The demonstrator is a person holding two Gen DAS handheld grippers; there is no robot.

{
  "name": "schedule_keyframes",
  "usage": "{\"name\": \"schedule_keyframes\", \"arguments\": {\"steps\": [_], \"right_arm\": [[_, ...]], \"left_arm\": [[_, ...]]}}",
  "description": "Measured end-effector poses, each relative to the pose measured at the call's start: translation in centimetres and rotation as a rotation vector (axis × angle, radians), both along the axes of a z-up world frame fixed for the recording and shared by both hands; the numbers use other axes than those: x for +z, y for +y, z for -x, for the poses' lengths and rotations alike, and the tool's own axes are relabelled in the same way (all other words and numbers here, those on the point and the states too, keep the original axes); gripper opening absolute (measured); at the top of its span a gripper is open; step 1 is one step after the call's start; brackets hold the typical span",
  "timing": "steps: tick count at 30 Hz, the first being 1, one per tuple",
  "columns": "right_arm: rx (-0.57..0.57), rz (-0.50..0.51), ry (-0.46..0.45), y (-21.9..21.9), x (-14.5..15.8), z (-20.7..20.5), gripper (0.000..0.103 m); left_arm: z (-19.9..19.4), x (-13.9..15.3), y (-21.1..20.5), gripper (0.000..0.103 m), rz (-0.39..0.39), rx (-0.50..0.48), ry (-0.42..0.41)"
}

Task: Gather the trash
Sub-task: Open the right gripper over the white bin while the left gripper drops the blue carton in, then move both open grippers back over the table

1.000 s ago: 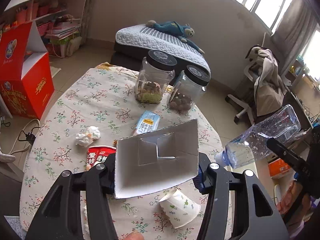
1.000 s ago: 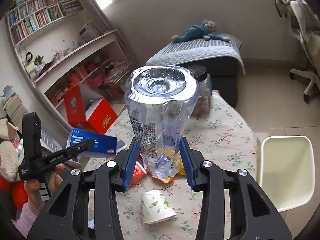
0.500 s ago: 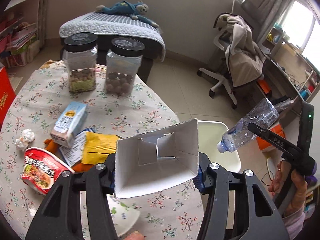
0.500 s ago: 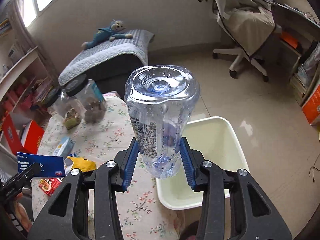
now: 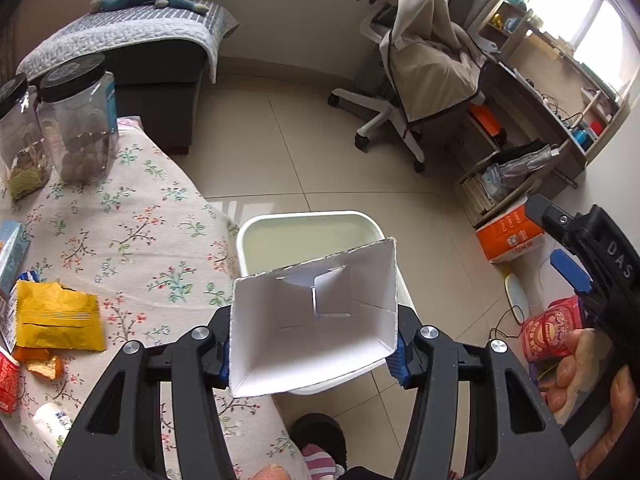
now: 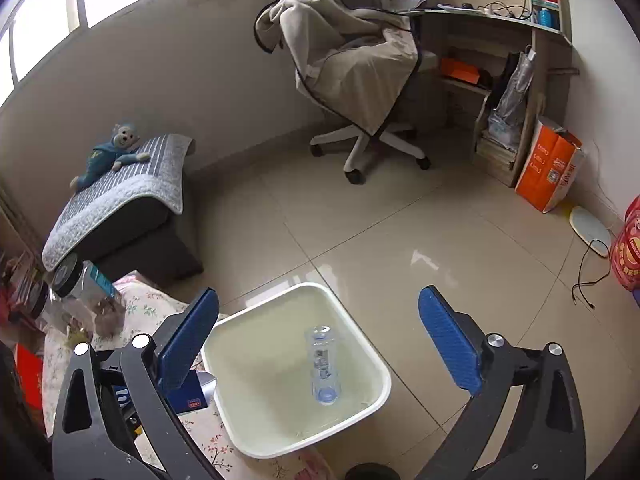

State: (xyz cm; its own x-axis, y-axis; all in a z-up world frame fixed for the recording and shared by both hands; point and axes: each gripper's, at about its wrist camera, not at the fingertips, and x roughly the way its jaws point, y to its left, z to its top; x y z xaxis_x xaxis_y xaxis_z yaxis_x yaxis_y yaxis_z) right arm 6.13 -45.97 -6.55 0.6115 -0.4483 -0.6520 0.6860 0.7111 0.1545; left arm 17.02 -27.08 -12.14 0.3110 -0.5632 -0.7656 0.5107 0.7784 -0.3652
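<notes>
My left gripper (image 5: 313,354) is shut on an open white cardboard box (image 5: 316,320) and holds it over the near rim of the white trash bin (image 5: 248,236) on the floor beside the table. My right gripper (image 6: 318,344) is open and empty above the bin (image 6: 376,360). A clear plastic bottle (image 6: 324,364) lies inside the bin. The box's blue outside (image 6: 188,394) shows at the left jaw in the right wrist view. The right gripper (image 5: 576,264) also shows at the right edge of the left wrist view.
The floral table (image 5: 132,240) carries a yellow wrapper (image 5: 60,316), a red cup-noodle tub (image 5: 6,380), a carton (image 5: 12,252) and two black-lidded jars (image 5: 76,128). An office chair (image 6: 360,80), a sofa (image 6: 120,208) and orange bags (image 6: 548,168) stand on the tiled floor.
Both grippers swung right from the table to the bin. The right gripper opened and the bottle dropped into the bin. The left gripper still holds the box.
</notes>
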Motion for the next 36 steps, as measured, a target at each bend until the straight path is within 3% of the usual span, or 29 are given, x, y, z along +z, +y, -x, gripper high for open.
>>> {"name": "schedule_keyframes", "arguments": {"steps": [4,6,15,21,27,32,36], "right_arm": [[-0.068,0.011,-0.022,-1.4,0.7,1.6,0.096],[-0.091,0.01,-0.03,-2.1,0.7,2.2,0.096],[-0.105,0.101,-0.013,-0.8,1.4,2.6,0.096],[-0.012,0.141,-0.005,2.5,1.8,1.6,0.096],[0.138,0.214,0.01,8.6,2.1,0.3,0.096],[0.269,0.316,0.022,14.7,2.1,-0.6,0.096],[0.393,0.343,0.058,19.2,1.3,-1.8,0.096]], "left_arm": [[-0.1,-0.5,-3.3,0.057,-0.007,-0.015,0.013],[-0.2,-0.7,-4.3,0.073,-0.018,-0.006,0.022],[1.1,0.8,-2.8,0.087,-0.113,0.074,-0.091],[3.5,2.4,1.4,0.09,-0.223,0.234,-0.22],[6.3,3.2,7.0,0.091,-0.336,0.315,-0.3],[7.2,3.3,13.4,0.092,-0.4,0.422,-0.292],[7.5,3.0,18.9,0.092,-0.443,0.456,-0.205]]}}
